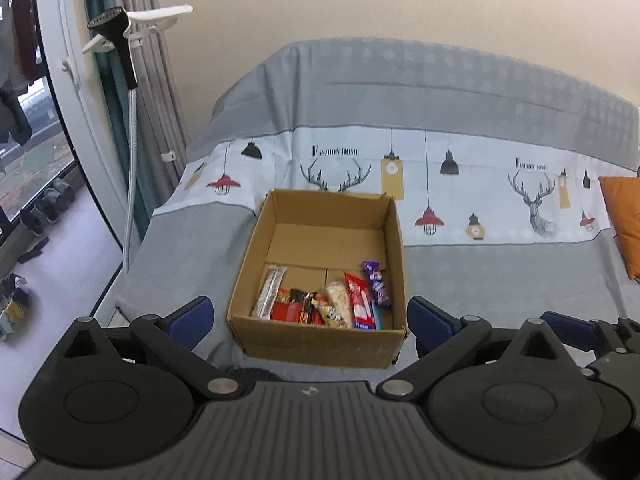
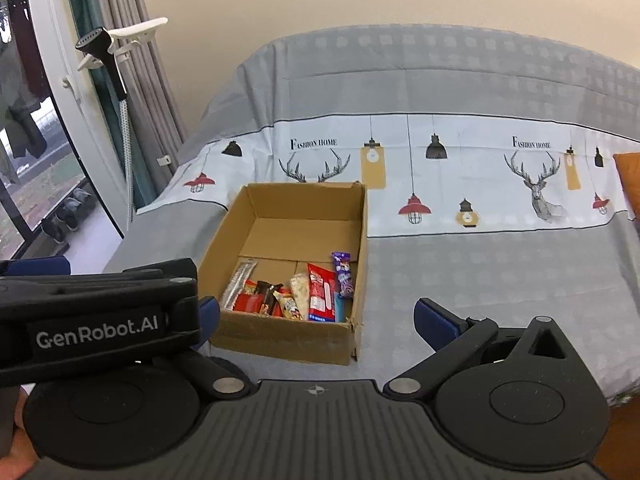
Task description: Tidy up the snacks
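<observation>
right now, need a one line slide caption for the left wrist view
Open left gripper faces a cardboard box of assorted snack packets on a cloth-covered sofa.

1. The left wrist camera looked forward along its own spread fingers from just short of the cardboard box (image 1: 320,280), angled slightly down, with the box centred near the lens.
2. The right wrist camera faced the same way from a spot to the right, the box (image 2: 288,276) sitting left of centre.
3. Both views shared the box, the covered sofa (image 1: 460,272) behind it and the window (image 2: 36,160) at left.
4. The right view caught the left gripper (image 2: 100,312) at its left edge.
</observation>
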